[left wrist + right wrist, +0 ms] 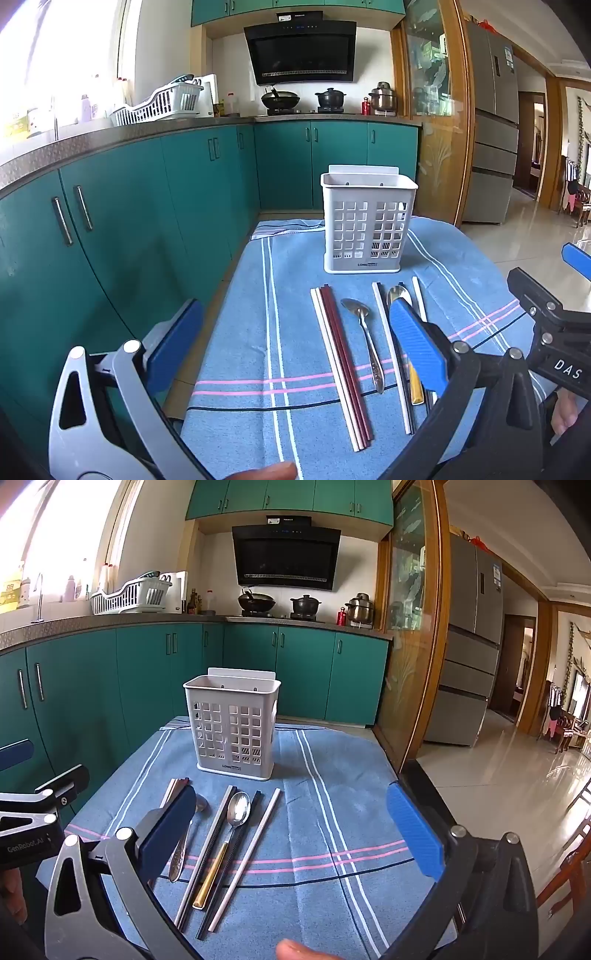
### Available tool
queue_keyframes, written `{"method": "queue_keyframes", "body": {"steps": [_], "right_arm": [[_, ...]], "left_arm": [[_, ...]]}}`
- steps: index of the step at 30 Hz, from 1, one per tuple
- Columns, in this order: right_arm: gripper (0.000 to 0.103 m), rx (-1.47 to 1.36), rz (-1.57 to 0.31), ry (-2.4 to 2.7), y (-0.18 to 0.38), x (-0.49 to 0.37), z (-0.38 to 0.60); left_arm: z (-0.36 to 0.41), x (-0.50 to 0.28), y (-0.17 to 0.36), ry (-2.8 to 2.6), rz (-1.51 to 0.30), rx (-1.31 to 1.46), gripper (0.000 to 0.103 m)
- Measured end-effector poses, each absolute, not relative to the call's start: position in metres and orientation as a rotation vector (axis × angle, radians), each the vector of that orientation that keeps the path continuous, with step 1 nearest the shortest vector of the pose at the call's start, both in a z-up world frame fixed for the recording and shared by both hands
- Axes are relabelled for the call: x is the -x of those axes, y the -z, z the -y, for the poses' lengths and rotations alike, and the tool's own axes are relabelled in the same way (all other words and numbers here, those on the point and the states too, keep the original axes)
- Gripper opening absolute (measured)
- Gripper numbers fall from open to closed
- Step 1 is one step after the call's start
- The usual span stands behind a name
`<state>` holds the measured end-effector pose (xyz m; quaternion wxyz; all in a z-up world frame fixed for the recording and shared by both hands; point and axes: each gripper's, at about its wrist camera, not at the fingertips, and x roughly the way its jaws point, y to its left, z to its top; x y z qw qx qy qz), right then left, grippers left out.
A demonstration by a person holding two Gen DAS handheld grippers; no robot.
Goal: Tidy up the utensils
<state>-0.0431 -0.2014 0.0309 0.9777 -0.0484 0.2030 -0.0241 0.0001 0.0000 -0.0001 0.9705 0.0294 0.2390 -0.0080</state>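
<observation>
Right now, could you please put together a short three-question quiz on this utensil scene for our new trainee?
1. True or false: the white utensil holder stands upright on the blue cloth.
2. How many spoons lie on the cloth?
3. Which spoon has the gold handle: A) the one beside the dark red chopsticks, B) the one between the light chopsticks?

Key: 1 true. 2 two: plain spoon, gold-handled spoon. 3 B.

Blue ribbed pads (415,834) on grey and black linkages, silver rivets, white lettering "DAS" and "GenRobot.AI".
</observation>
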Motion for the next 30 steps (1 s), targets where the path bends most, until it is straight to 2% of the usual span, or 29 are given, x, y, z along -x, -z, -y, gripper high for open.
{"method": "queue_keyframes", "body": {"steps": [30], "right_arm": [[0.100, 0.099, -0.396, 0.044, -0.0308, 0.0454, 0.2020]], "left_arm": [[0.0010, 0.0003, 0.0072, 0.016, -0.492, -0.059, 0.100]]}}
